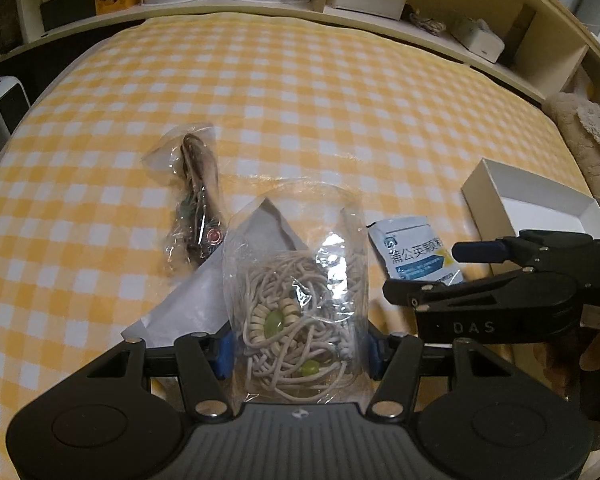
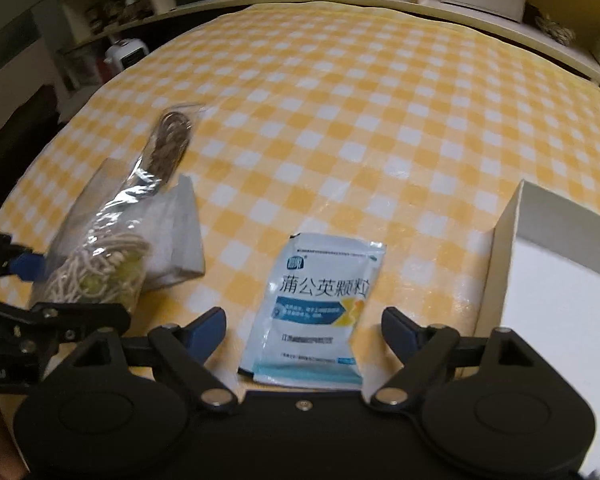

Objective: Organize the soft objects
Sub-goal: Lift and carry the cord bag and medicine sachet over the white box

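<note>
A clear plastic bag of cream cord with green beads (image 1: 300,312) is clamped between the blue pads of my left gripper (image 1: 298,350), lifted above the yellow checked cloth. From the right wrist view the same bag of cord (image 2: 96,268) hangs at the left. A blue and white sachet with printed characters (image 2: 320,308) lies flat on the cloth between the wide-apart fingers of my right gripper (image 2: 304,330), and the pads do not touch it. The sachet (image 1: 416,248) also shows beside the right gripper's finger in the left wrist view. A second clear bag of dark cord (image 1: 198,200) lies further back.
An open white box (image 2: 512,240) stands at the right, close to the sachet; this white box (image 1: 536,200) shows at the right of the left wrist view too. A white paper sheet (image 1: 188,304) lies under the lifted bag. Shelves with boxes and jars line the far edge of the table.
</note>
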Available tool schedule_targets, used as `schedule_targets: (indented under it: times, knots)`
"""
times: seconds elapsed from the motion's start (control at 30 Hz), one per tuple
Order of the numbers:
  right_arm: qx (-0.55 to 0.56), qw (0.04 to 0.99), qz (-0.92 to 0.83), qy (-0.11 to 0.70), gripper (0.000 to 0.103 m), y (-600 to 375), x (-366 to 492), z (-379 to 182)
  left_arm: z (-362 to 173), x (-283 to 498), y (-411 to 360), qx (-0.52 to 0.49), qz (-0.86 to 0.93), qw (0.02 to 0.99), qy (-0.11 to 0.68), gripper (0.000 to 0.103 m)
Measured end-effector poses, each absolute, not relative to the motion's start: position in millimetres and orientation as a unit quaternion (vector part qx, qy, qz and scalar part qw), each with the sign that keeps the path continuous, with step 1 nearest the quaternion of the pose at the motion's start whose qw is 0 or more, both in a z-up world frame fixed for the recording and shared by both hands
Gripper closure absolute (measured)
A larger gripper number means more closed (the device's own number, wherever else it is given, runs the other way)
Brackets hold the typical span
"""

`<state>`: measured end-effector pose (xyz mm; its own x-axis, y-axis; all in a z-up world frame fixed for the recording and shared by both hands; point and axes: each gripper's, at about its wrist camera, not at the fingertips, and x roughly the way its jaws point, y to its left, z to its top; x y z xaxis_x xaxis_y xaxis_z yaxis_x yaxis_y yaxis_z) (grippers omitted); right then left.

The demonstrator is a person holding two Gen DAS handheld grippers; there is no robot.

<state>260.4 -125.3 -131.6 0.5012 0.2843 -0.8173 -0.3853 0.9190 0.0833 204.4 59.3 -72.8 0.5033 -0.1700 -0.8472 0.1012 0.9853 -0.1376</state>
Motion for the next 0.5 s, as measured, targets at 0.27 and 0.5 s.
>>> schedule_targets:
  times: [0.27, 0.5]
  knots:
    - [-0.08, 0.861, 0.189, 0.466, 0.035, -111.1, 265.3, -143.9, -77.0, 210.0, 56.2, -0.032, -0.077, 0.863, 0.498, 0.044]
    - [-0.088, 0.867, 0.199, 0.448, 0.066, -116.9, 254.8, -136.2, -71.9, 209.2, 59.7, -0.038, -0.069, 0.871, 0.484, 0.044]
